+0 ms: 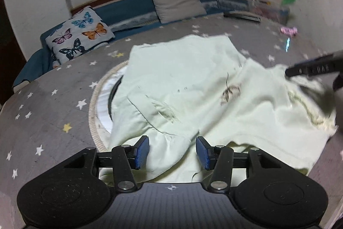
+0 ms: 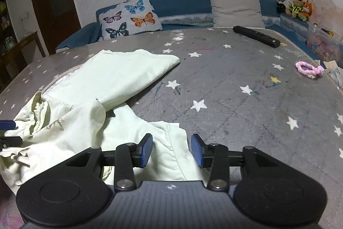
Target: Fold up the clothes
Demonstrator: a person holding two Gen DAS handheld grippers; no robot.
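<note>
A pale green garment (image 1: 193,78) lies rumpled on the grey star-patterned surface (image 1: 42,121), with a ruffled collar at its right edge. My left gripper (image 1: 172,151) hovers low over its near hem. The jaws stand apart with a fold of cloth between the blue pads (image 1: 142,151), which do not press on it. In the right wrist view the same garment (image 2: 111,74) spreads to the left. My right gripper (image 2: 171,149) is open over a near corner of the cloth, which lies loose between its pads (image 2: 197,149). A black finger (image 1: 310,69) of the right gripper shows at the left wrist view's right edge.
A round woven mat (image 1: 96,104) lies partly under the garment. A black remote (image 2: 256,35) and a pink hair tie (image 2: 308,68) lie on the far right. A butterfly pillow (image 2: 130,18), a grey pillow (image 2: 235,8) and stuffed toys (image 2: 295,6) line the blue bench behind.
</note>
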